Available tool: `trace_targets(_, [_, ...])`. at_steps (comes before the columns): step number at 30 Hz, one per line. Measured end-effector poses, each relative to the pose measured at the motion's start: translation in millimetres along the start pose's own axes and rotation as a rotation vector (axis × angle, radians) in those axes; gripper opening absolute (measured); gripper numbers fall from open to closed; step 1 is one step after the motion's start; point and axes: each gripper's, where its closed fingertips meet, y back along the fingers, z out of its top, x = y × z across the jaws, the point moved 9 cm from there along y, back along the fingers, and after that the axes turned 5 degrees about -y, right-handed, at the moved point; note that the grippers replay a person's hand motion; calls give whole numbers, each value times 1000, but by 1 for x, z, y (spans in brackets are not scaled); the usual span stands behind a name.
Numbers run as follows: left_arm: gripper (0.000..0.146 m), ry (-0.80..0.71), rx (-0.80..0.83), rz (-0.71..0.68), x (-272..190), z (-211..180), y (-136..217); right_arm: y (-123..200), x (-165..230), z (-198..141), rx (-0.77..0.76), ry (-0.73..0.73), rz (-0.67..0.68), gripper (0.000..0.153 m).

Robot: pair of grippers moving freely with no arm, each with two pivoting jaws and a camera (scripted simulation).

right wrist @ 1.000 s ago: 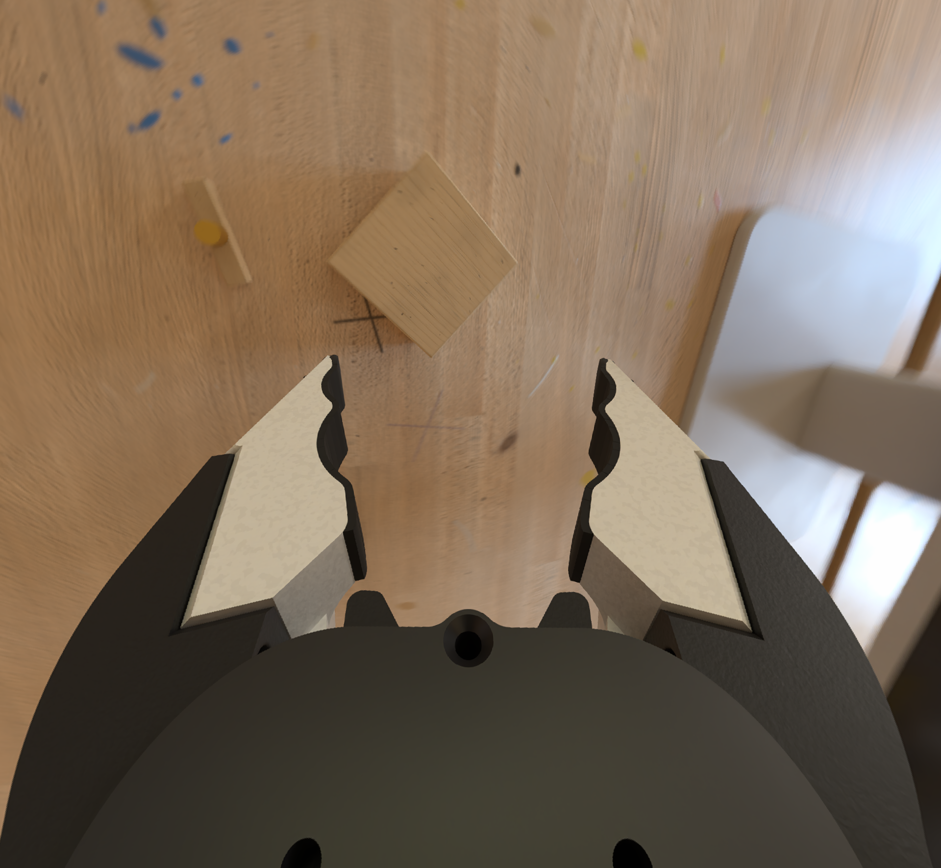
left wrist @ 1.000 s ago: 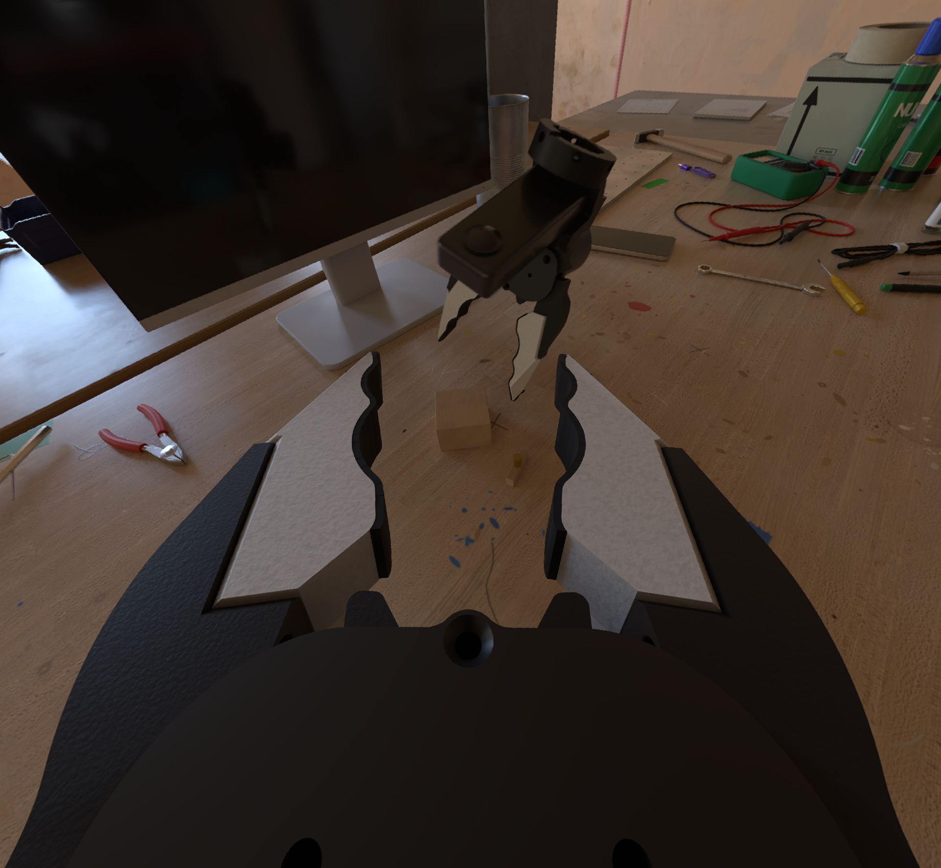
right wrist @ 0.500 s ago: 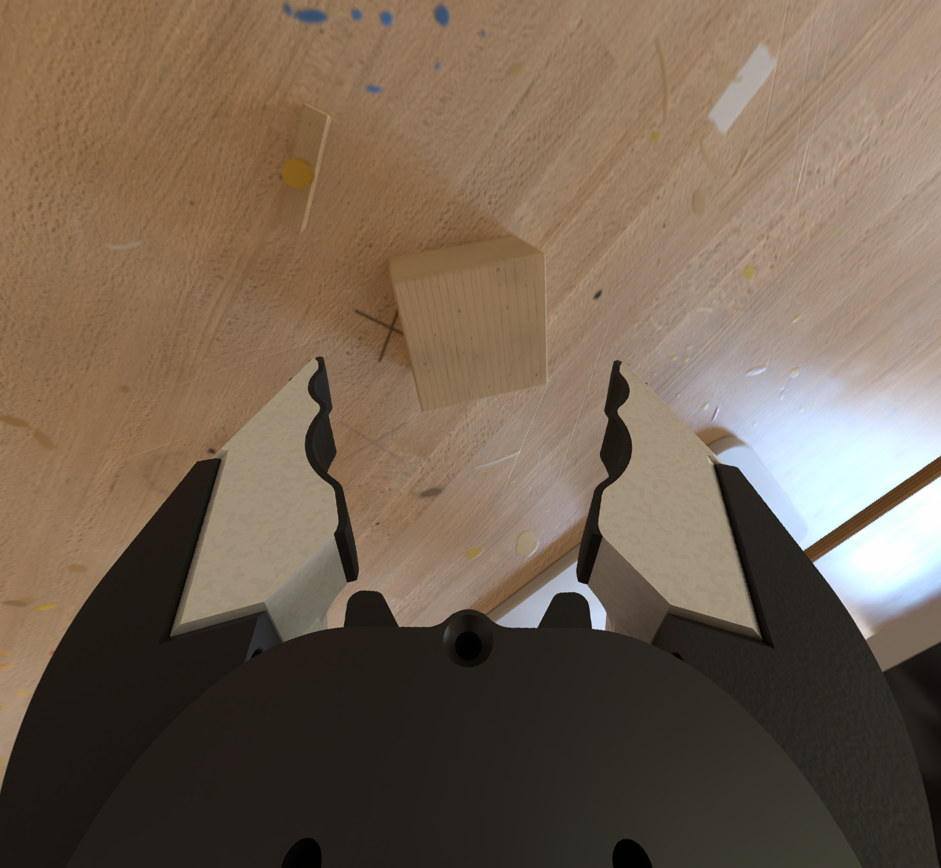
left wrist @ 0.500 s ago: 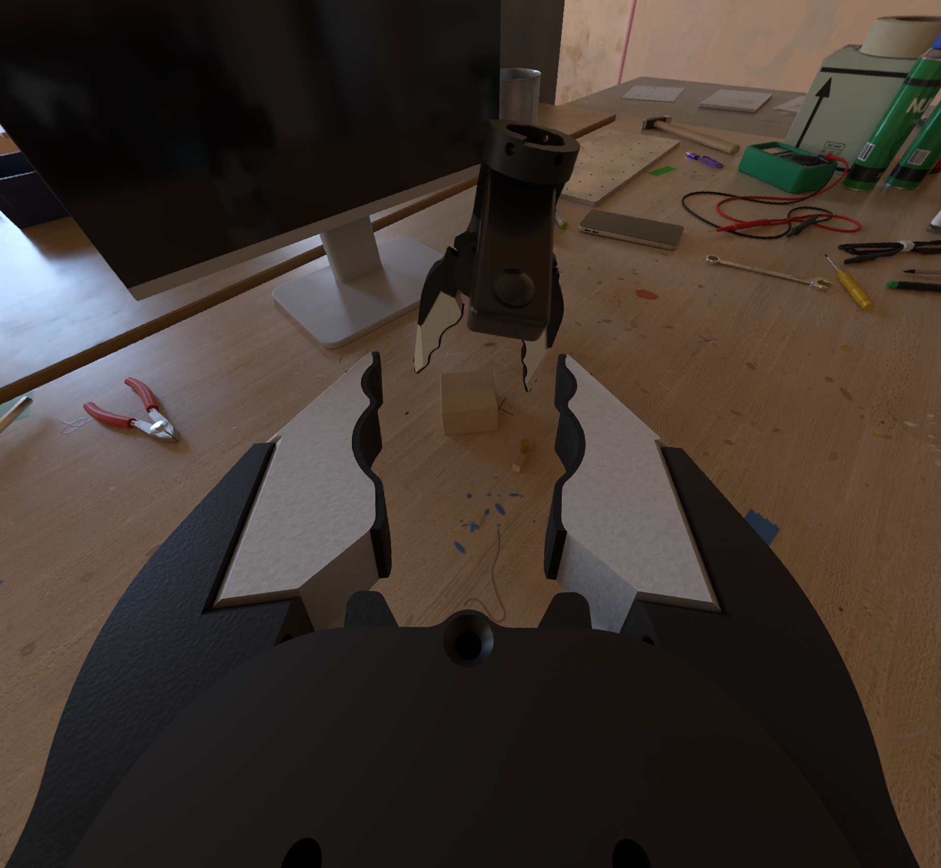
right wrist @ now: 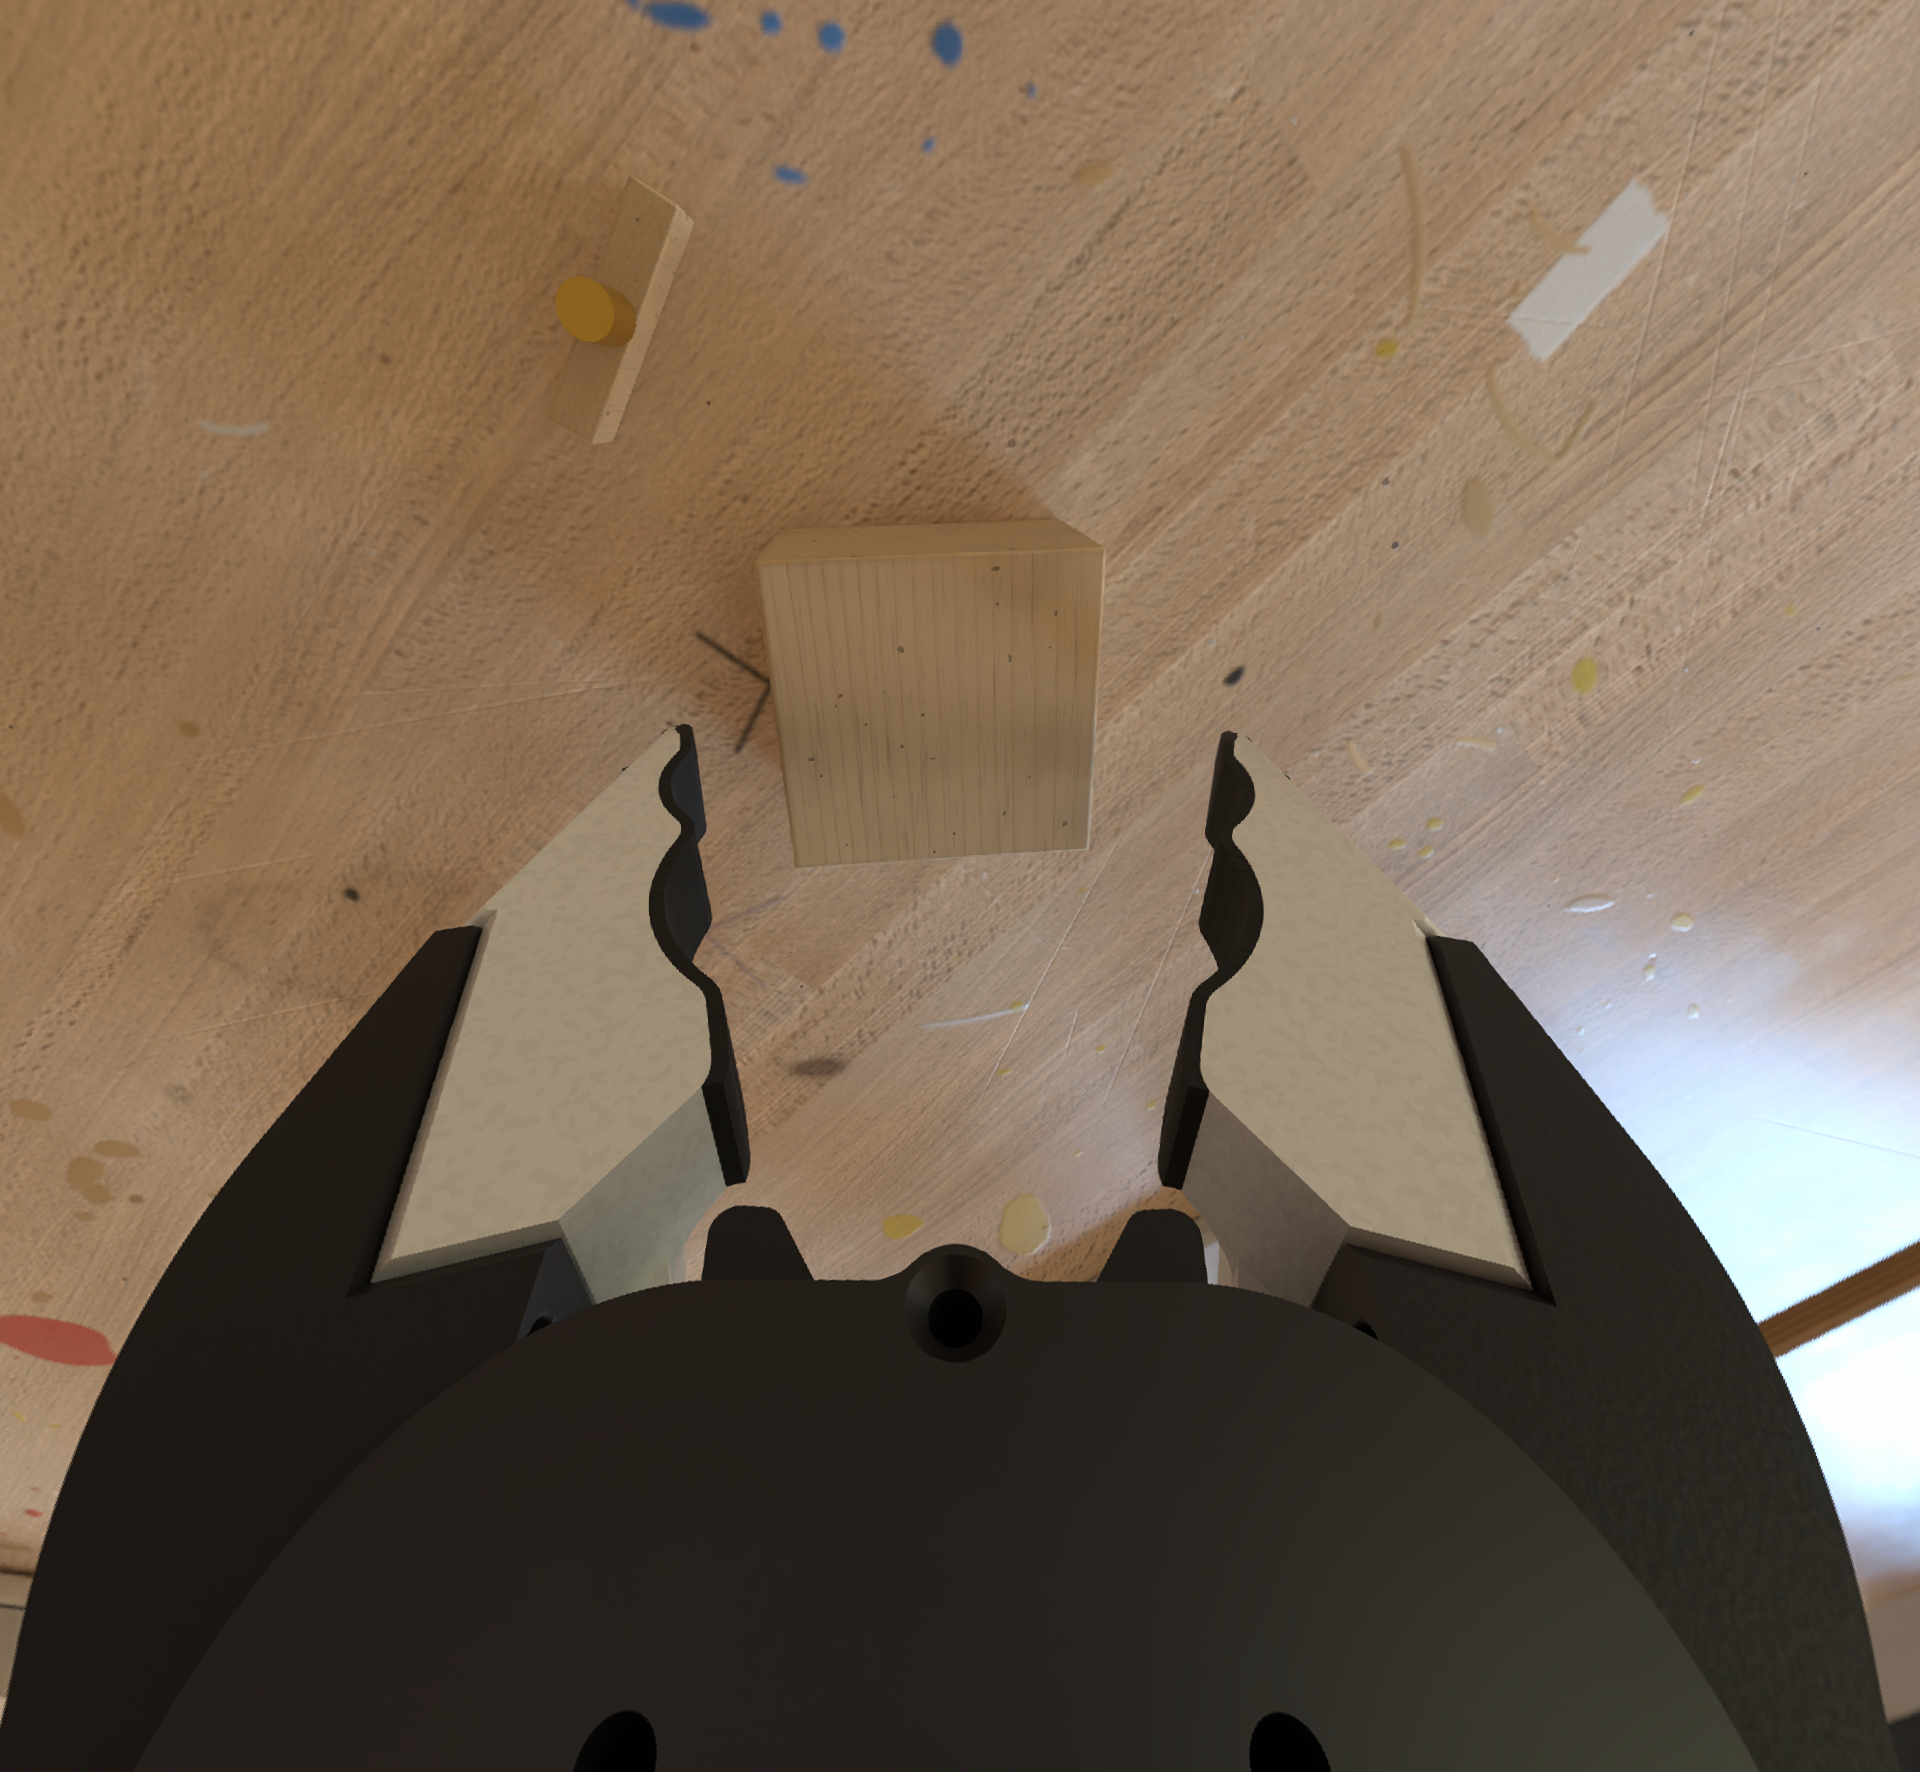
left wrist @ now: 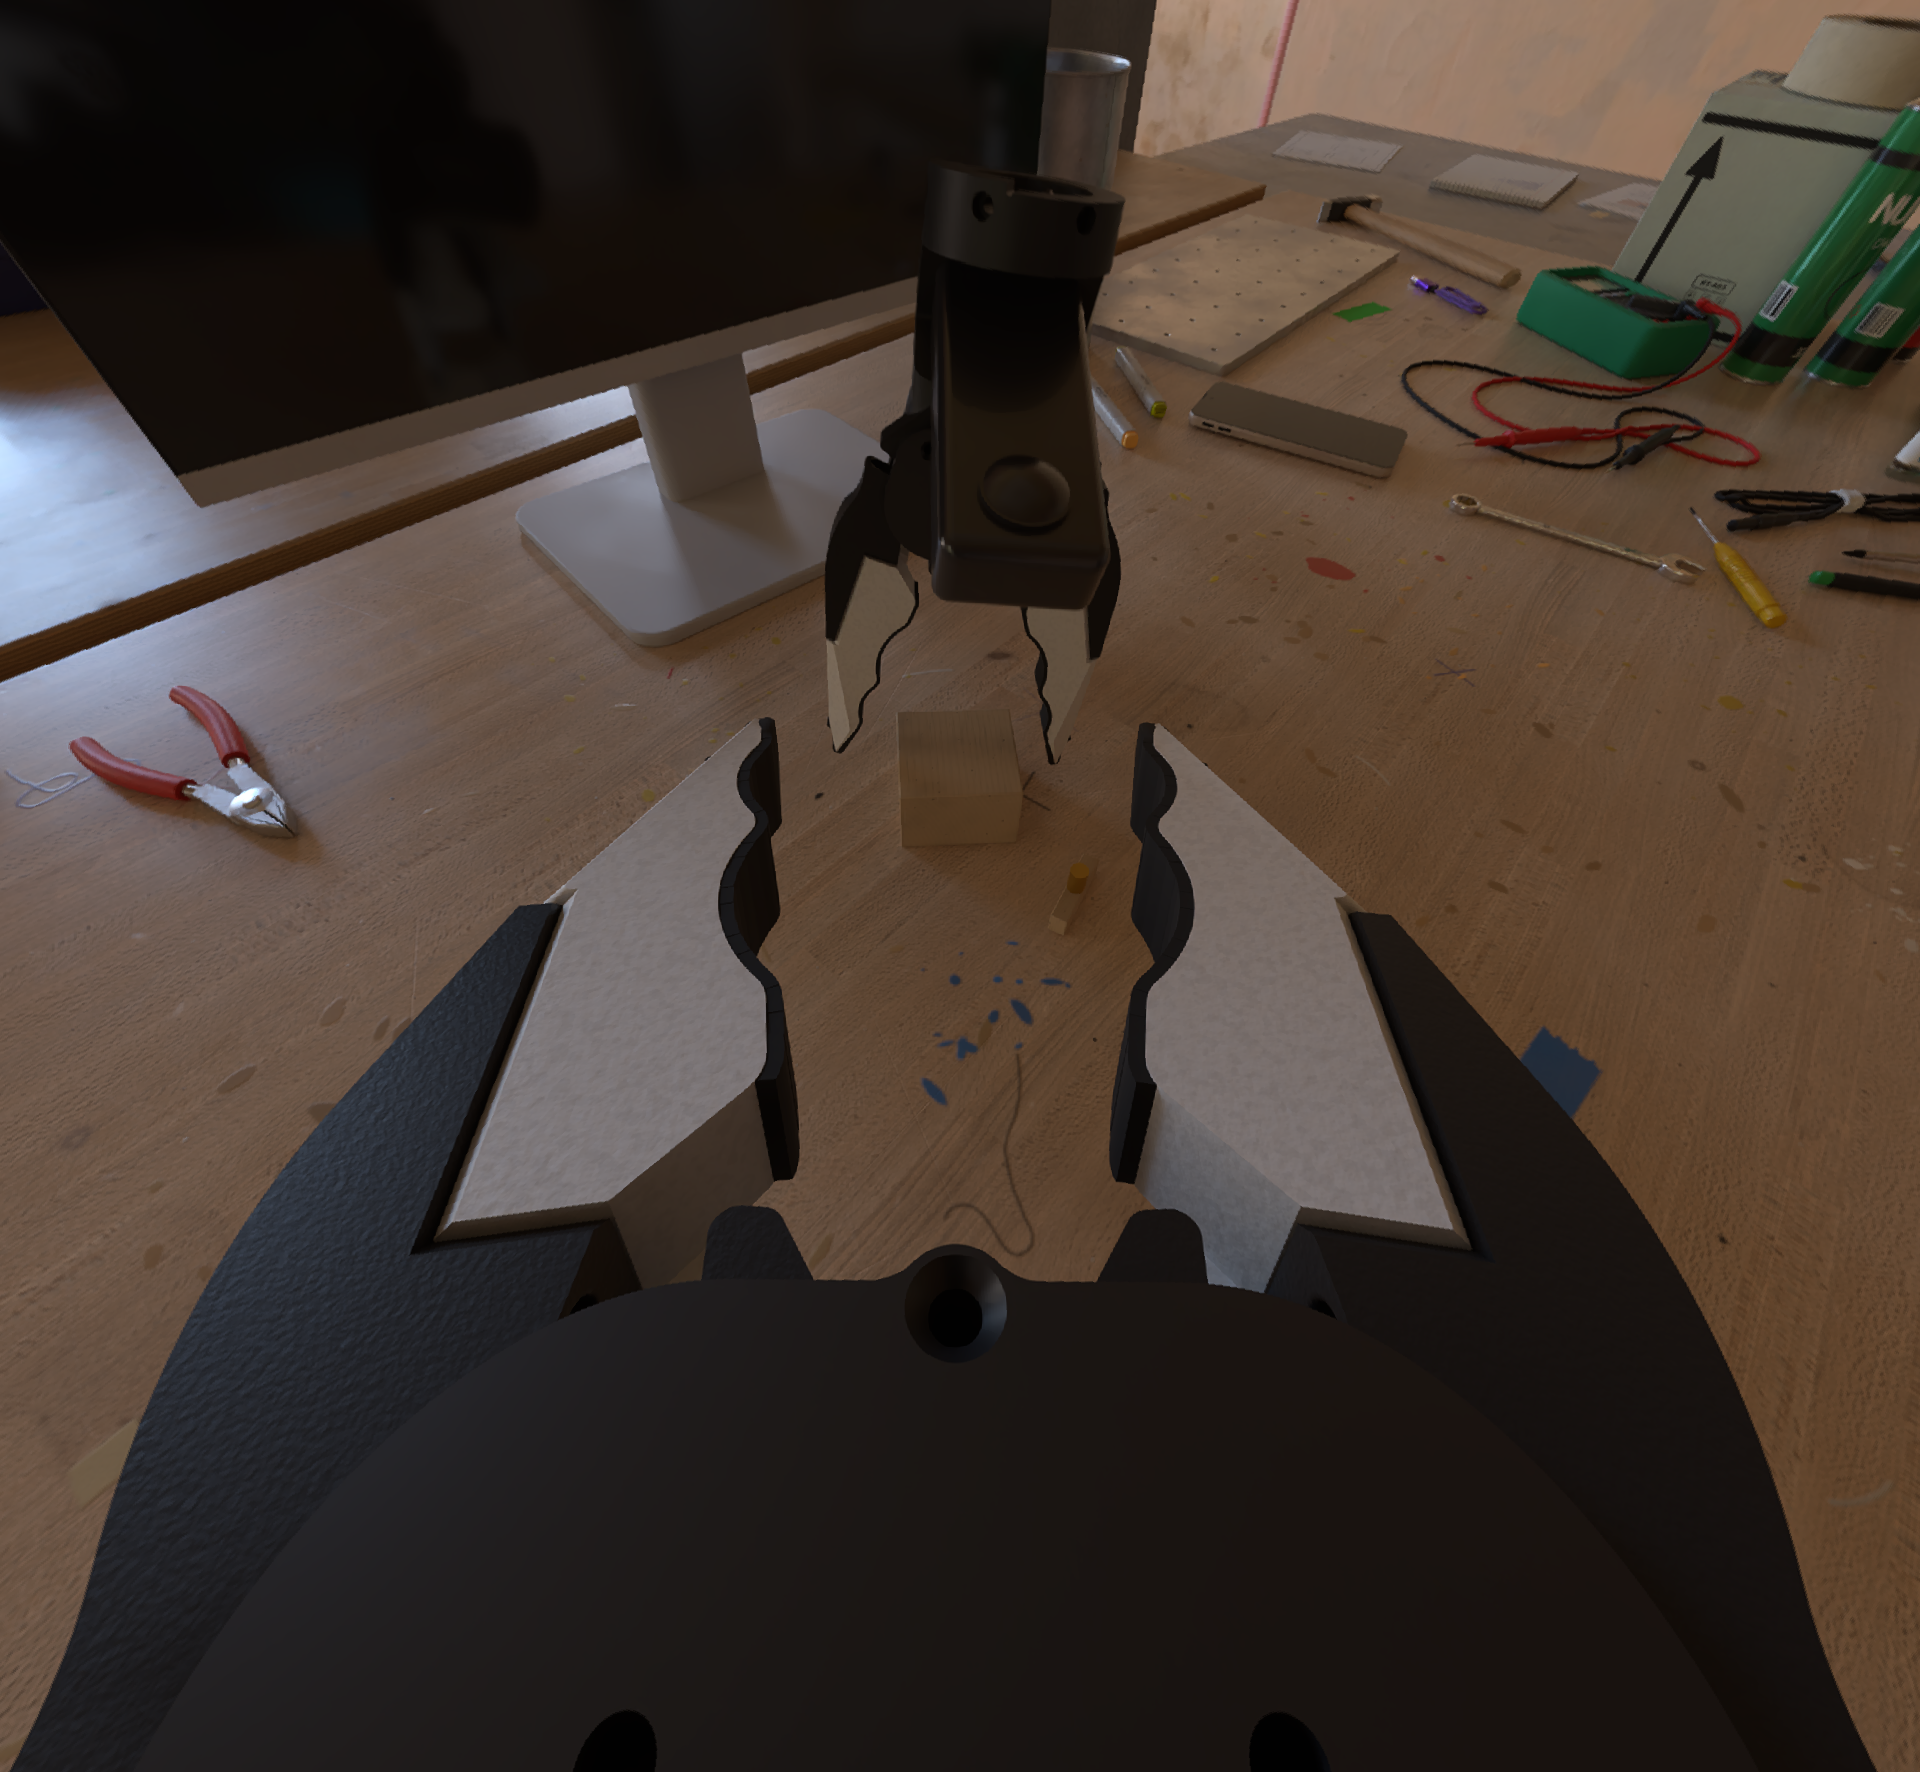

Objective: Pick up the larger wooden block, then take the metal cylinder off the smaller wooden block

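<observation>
We see a wooden workbench (left wrist: 1455,891) with paint spots. On it stand the larger wooden block (left wrist: 957,779) and, just beside, the smaller wooden block (left wrist: 1062,914) with the metal cylinder (left wrist: 1078,877) on top. Red pliers (left wrist: 187,766) lie far left, a monitor base (left wrist: 686,538) behind. To the right lie a phone (left wrist: 1297,430), a wrench (left wrist: 1574,538), a hammer (left wrist: 1423,242) and red cables (left wrist: 1621,434).

monitor (left wrist: 499,112) top cut off, green cans (left wrist: 1860,268) cropped at rt edge
</observation>
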Motion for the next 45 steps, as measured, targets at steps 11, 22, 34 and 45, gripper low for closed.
trace_targets(11, [69, 14, 32, -8, 1, -8, -7, -14, 0, -1, -43, 31, 87, 86])
trace_targets(22, [90, 6, 43, -27, -6, -9, -13, -12, -2, -3, -56, 16, 85, 65])
trace_targets(34, [90, -9, 54, -30, -9, -8, -15, -11, 2, -9, -98, -92, 61, 65])
trace_targets(45, [89, -219, 233, -126, -36, -19, -36, 45, 26, -5, -184, -203, -79, 65])
